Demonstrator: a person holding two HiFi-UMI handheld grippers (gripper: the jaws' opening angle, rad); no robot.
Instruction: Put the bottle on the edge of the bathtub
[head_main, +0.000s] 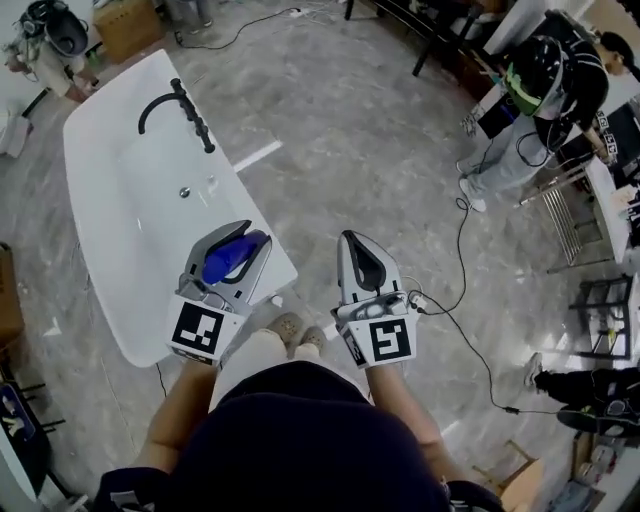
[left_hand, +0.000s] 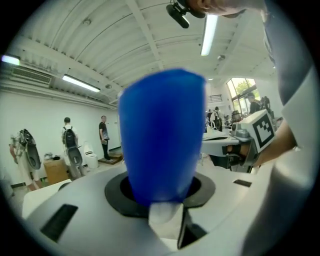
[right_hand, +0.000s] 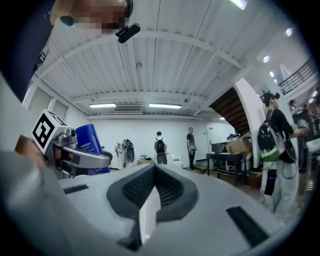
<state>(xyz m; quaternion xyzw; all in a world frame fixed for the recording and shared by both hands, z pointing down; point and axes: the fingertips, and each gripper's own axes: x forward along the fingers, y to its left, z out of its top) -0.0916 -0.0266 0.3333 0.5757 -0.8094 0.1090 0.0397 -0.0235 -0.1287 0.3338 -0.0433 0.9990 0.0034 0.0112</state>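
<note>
The left hand-held gripper (head_main: 243, 242) pinches the blue bottle (head_main: 230, 258) by its body, jaws partway apart around it, likely so it can be set down base first. At its 3 o'clock the right hand-held gripper (head_main: 354, 245) has its jaws pressed together on nothing, seemingly spare. The bottle appears over the near rim of the white bathtub (head_main: 95, 215), not yet resting there. Only the head view shows the tub, with its black faucet (head_main: 178, 105) at 11 o'clock. The left gripper view gives just blue against ceiling, and the right gripper view catches the bottle's label
</note>
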